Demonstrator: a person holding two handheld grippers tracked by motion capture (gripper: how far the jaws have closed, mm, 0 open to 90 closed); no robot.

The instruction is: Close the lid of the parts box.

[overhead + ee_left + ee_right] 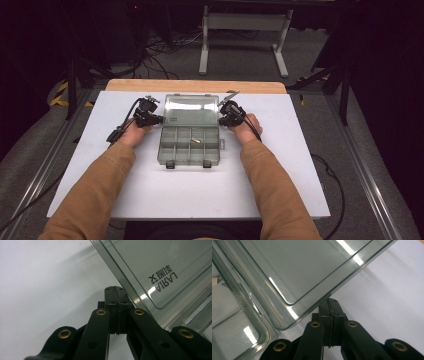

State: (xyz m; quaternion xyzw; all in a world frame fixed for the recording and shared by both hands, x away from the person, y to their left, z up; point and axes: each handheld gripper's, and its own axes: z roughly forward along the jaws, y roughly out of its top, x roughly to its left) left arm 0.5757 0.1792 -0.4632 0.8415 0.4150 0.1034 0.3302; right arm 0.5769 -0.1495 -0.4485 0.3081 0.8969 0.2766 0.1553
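Clear plastic organizer box [190,138], lying mid-table on the white tabletop [150,190], lid [191,110] open and raised at the far side; a small metal piece [196,141] in a central compartment. Left gripper [161,119] at the lid's left edge, jaws pressed together, holding nothing. Right gripper [221,120] at the lid's right edge, jaws likewise together, empty. Brown sleeves [100,185] behind.

You cannot identify the small item [196,141] in the organizer box [172,150]; it is too small. The box lid [160,270] is cut off in both gripper views.
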